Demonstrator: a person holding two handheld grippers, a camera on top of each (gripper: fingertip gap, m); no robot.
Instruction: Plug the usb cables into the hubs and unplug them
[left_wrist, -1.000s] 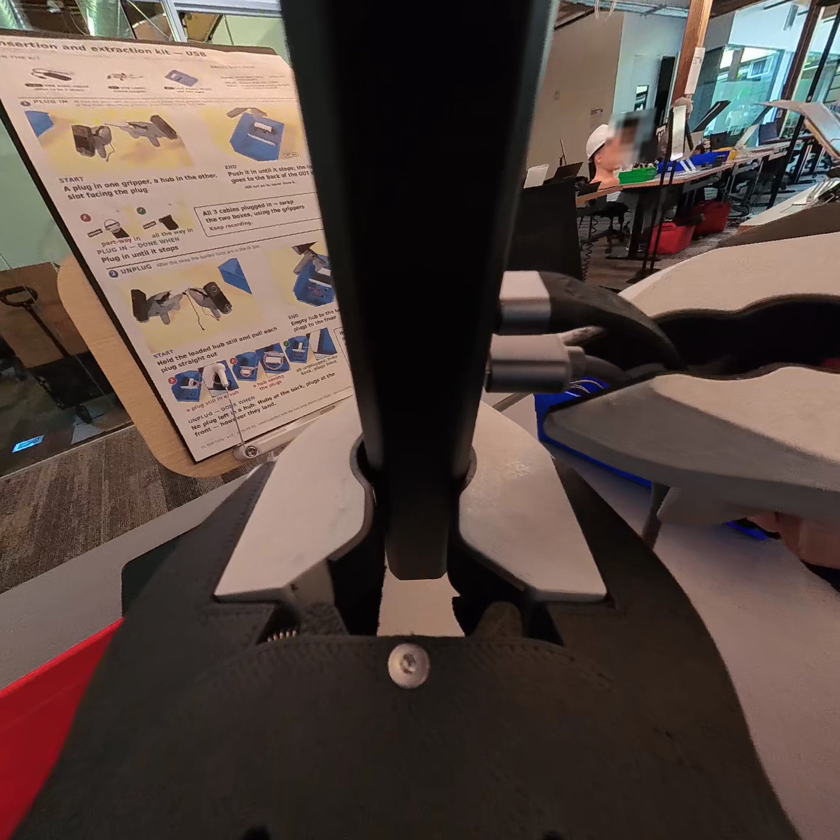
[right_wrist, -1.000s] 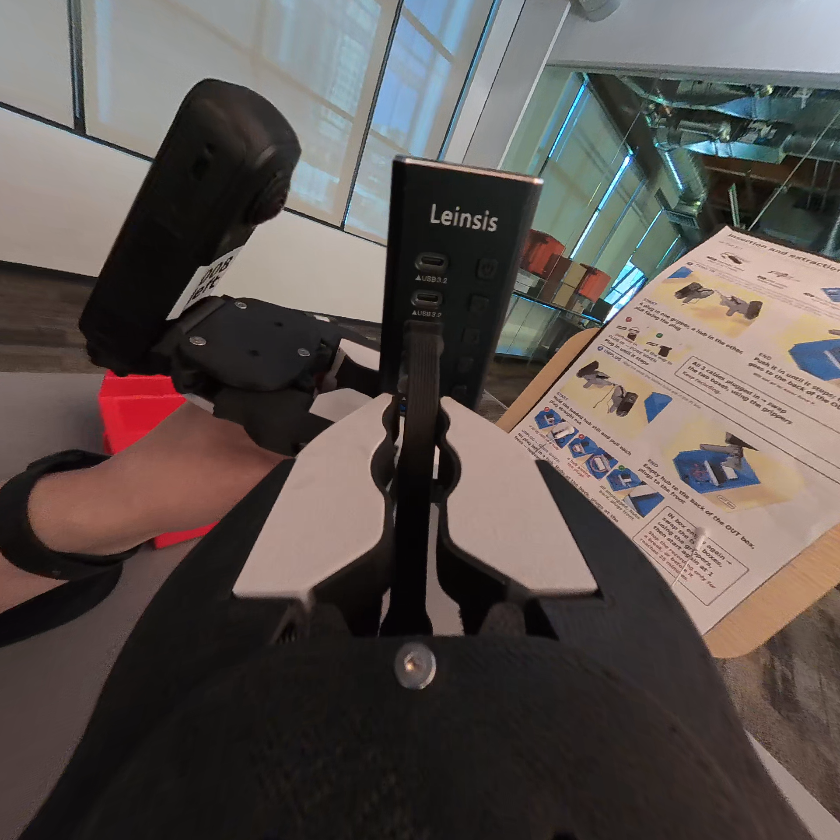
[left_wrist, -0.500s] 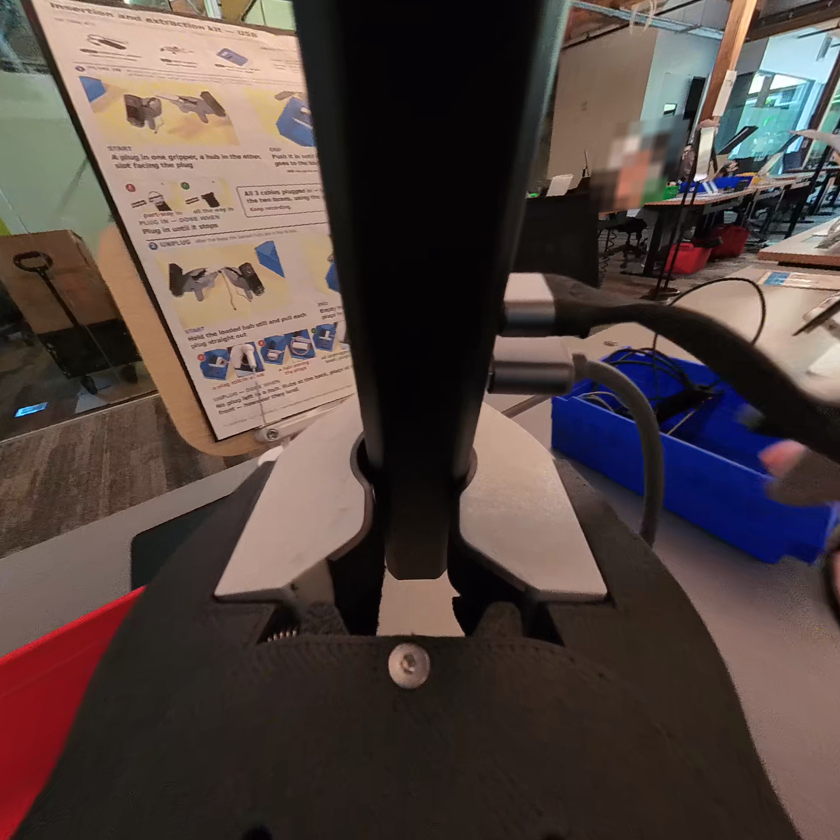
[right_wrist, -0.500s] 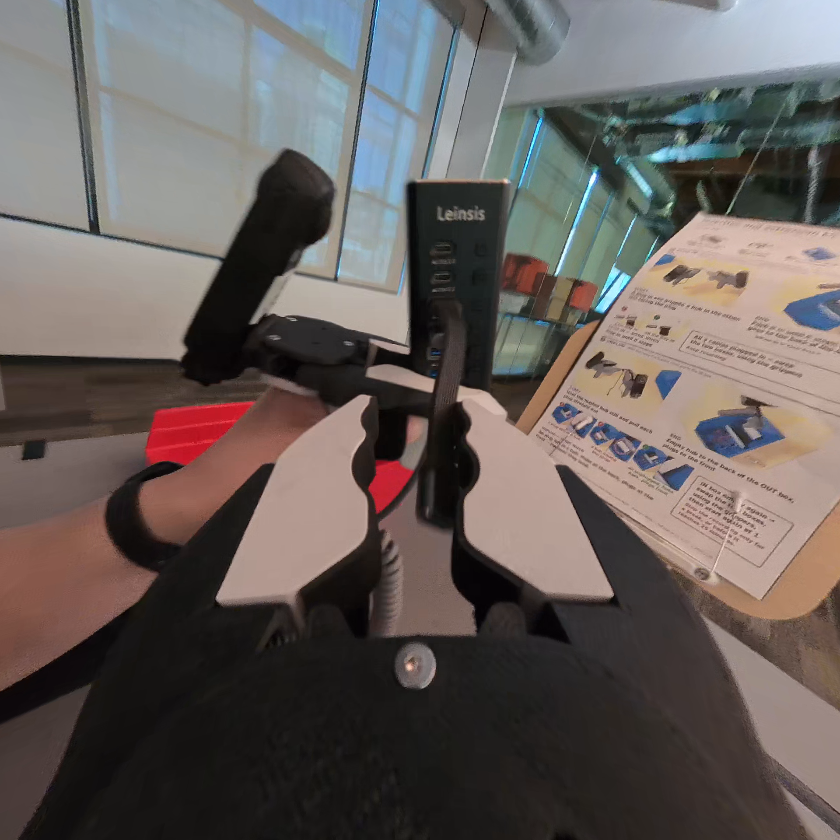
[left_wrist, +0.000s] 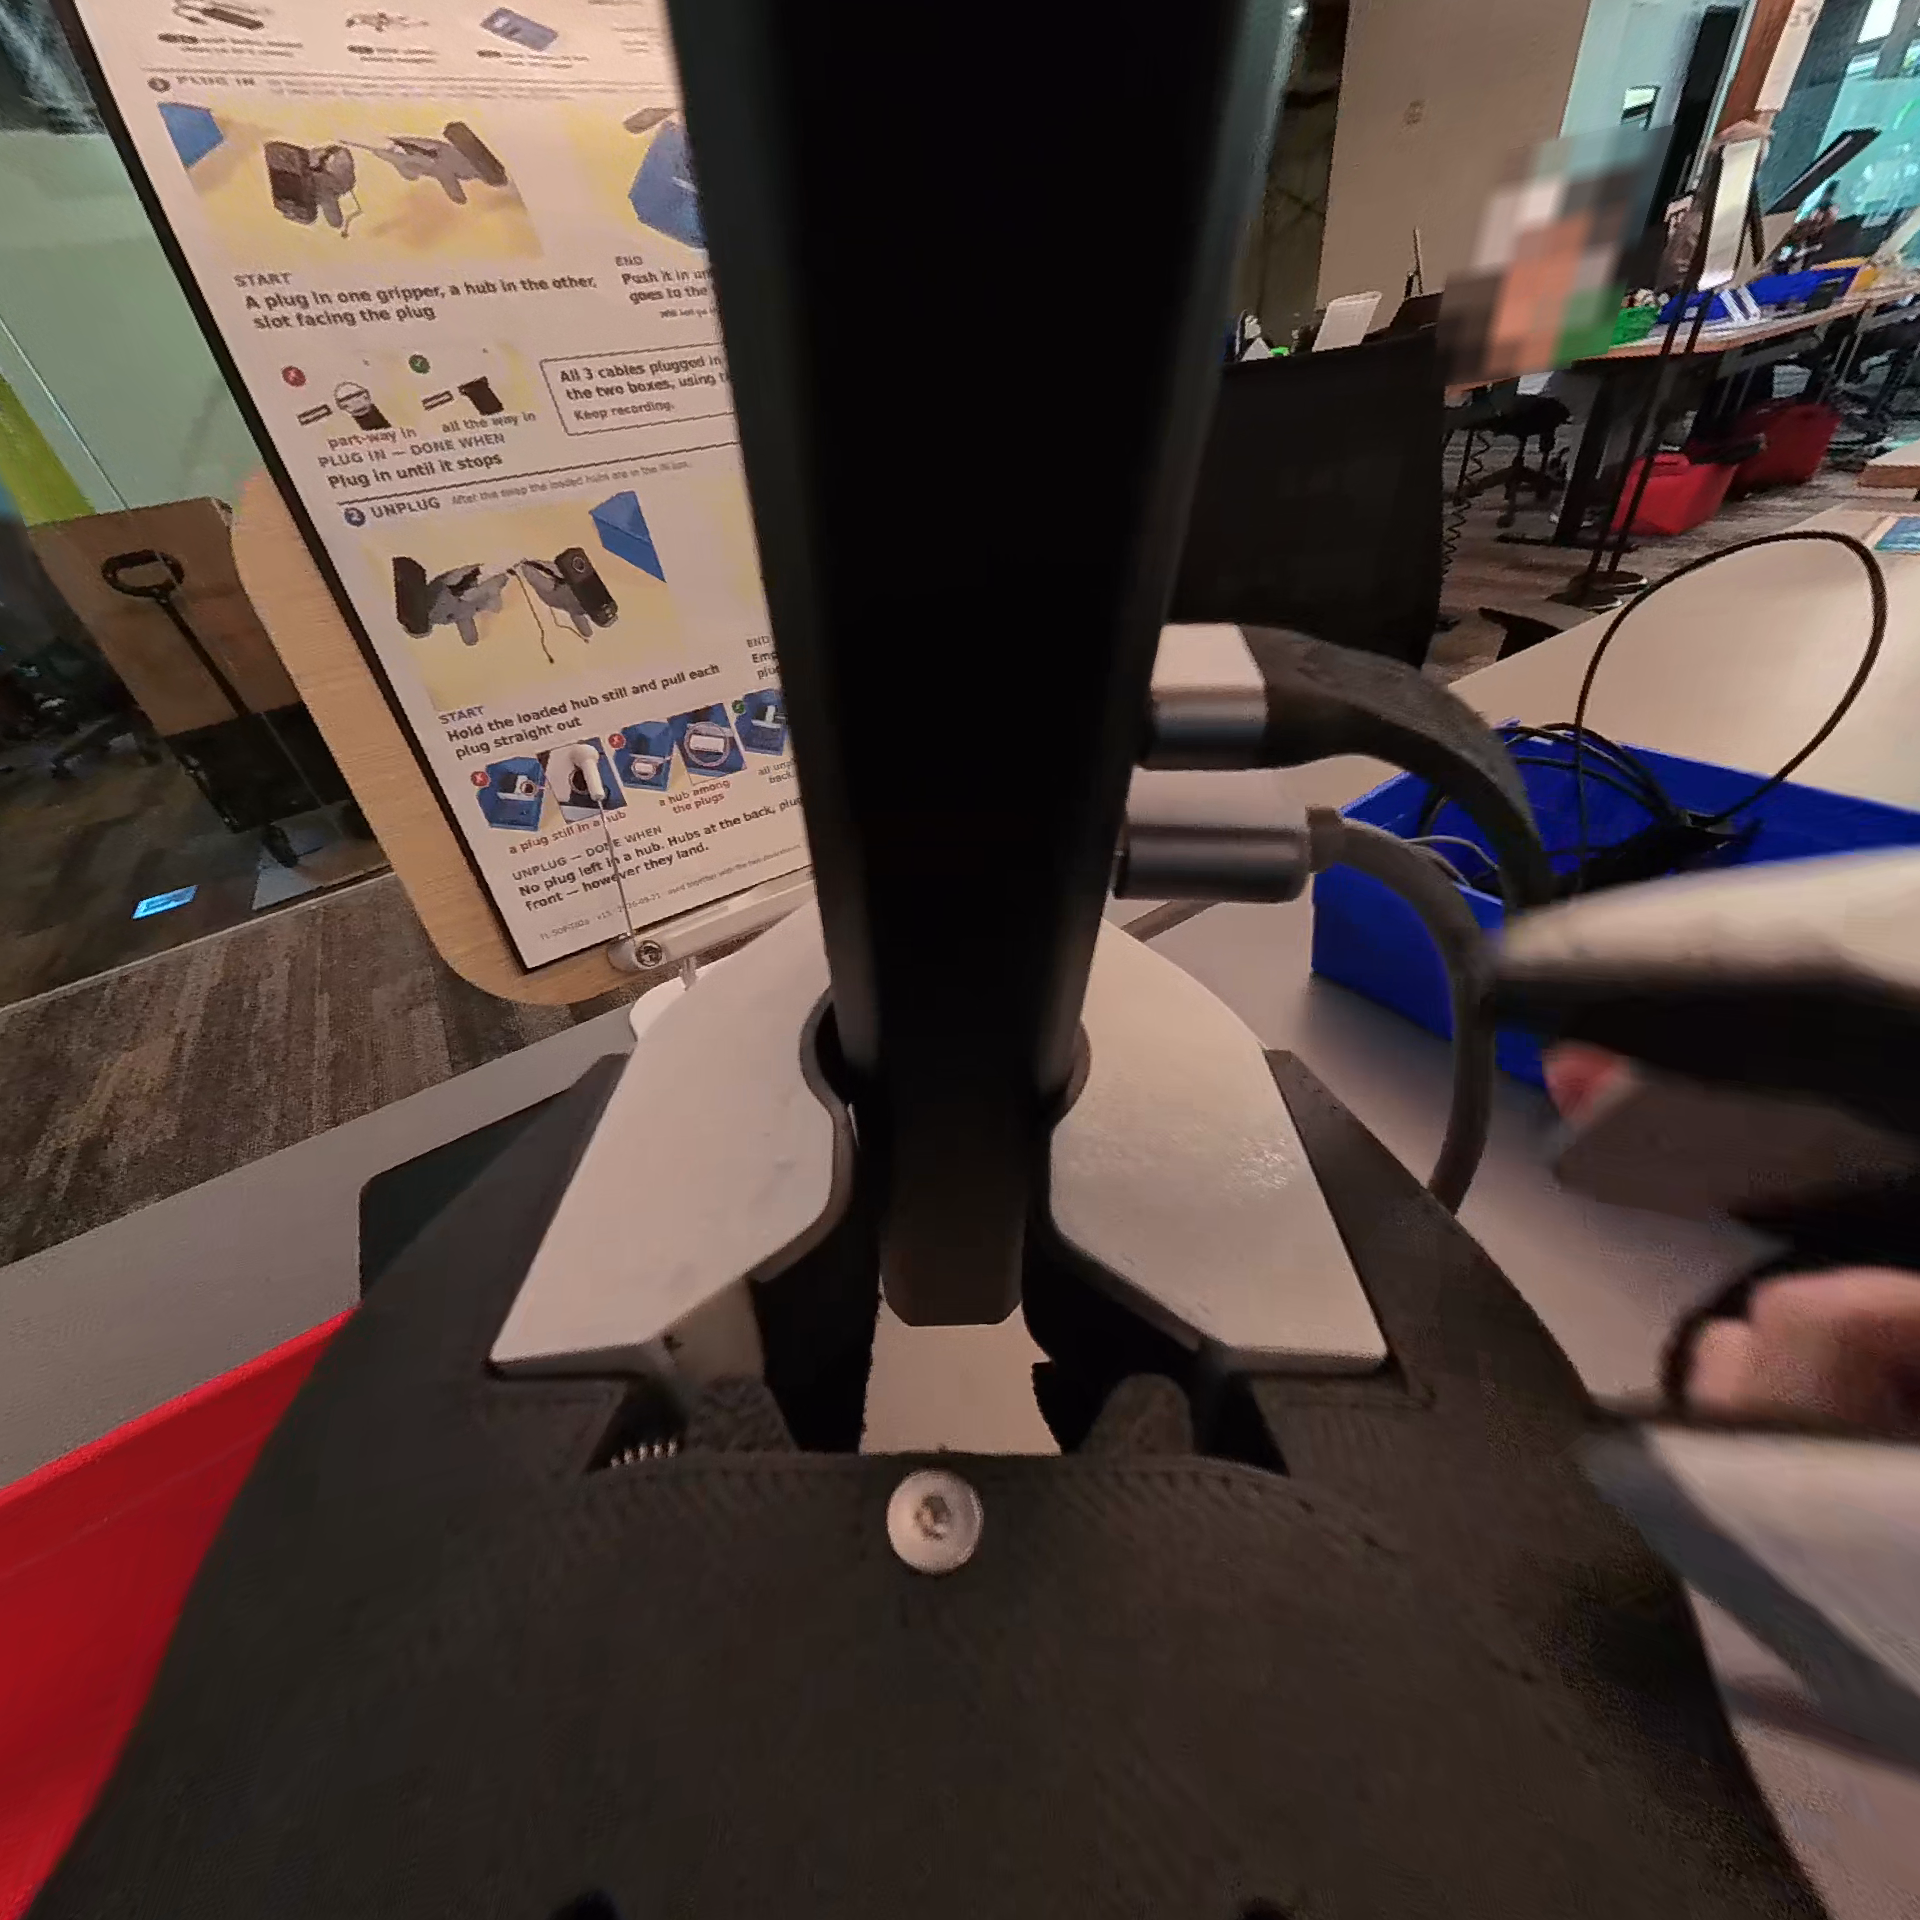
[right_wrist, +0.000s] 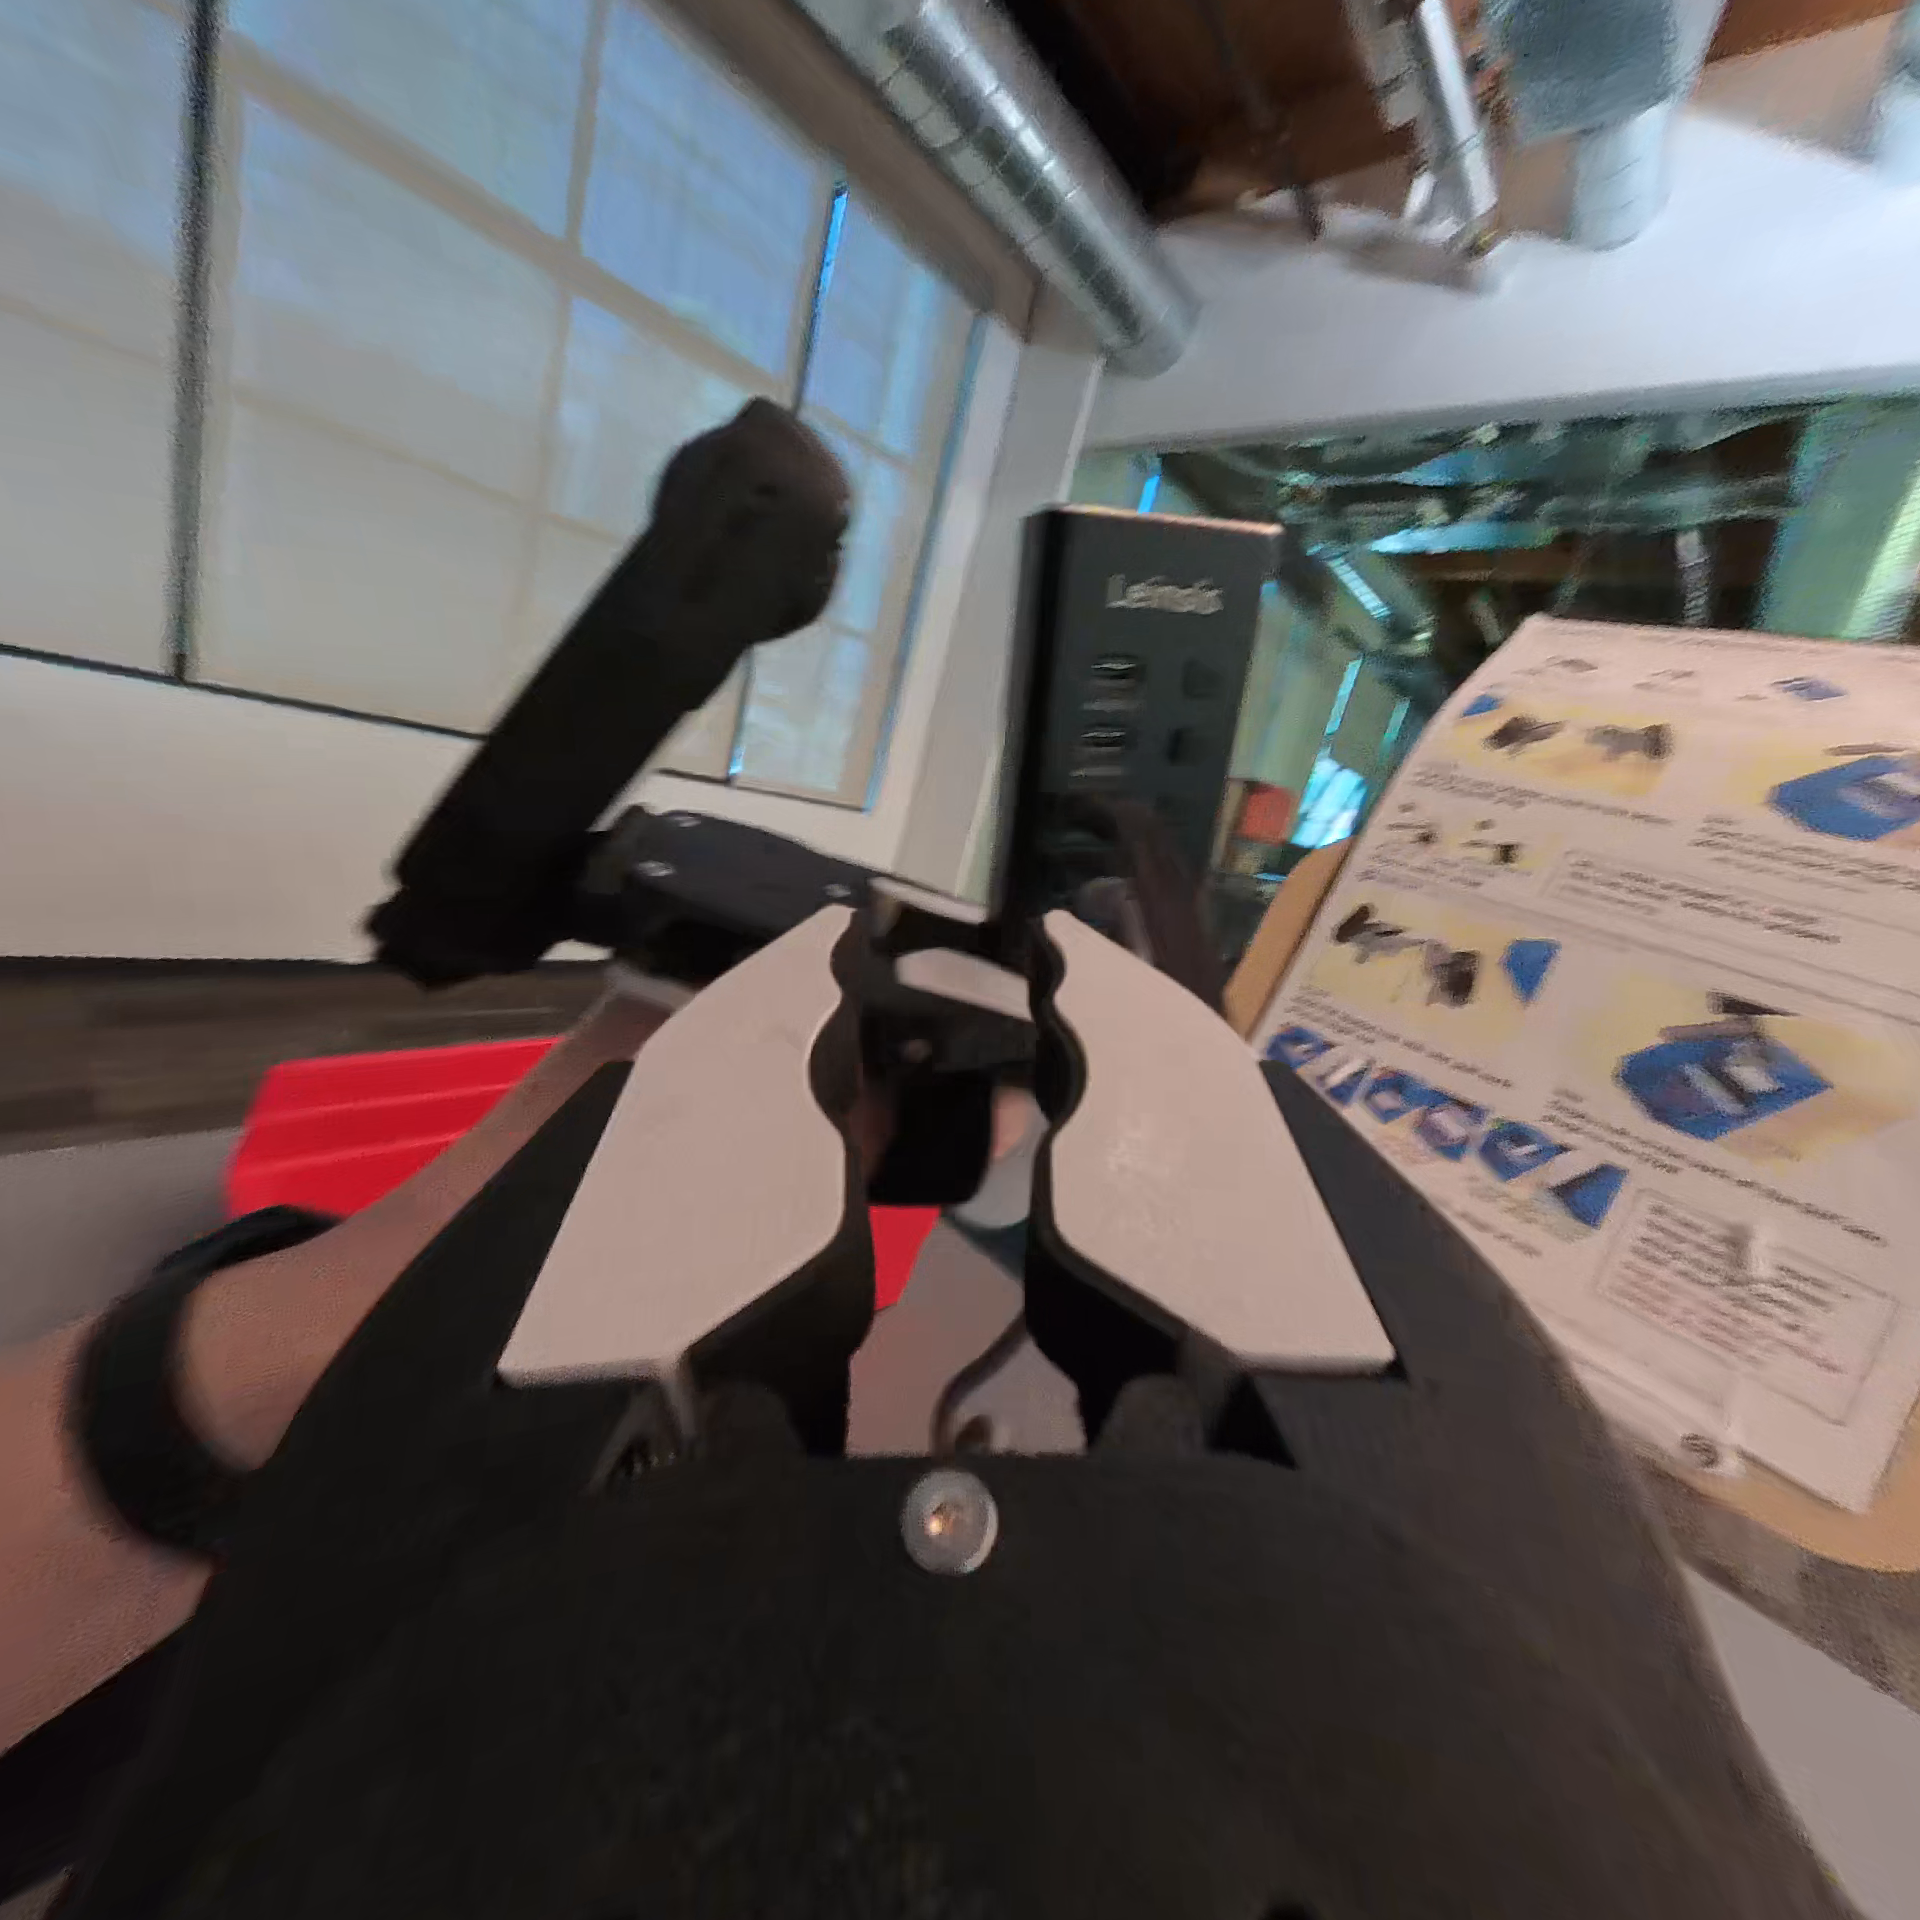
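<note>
Since a second ago our right gripper (right_wrist: 940, 997) has let go of the black cable and backed off, jaws spread and empty; our left gripper (left_wrist: 943, 1049) pinches the hub (left_wrist: 966, 540) upright. Two plugs (left_wrist: 1210, 857) sit in its side, so plugging-in seems under way; next we likely fetch another cable from the blue bin (left_wrist: 1392, 935).

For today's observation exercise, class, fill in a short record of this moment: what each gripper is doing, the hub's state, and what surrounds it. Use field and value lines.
left gripper: shut on the black hub, held upright
right gripper: open, empty, apart from the hub
plugs in hub: two grey plugs seated in its side, cables trailing down
blue bin: on the table beyond the hub, holds loose cables
red bin: behind the left gripper's hand
instruction sheet: propped on a board behind the hub
image quality: right wrist view blurred
</note>
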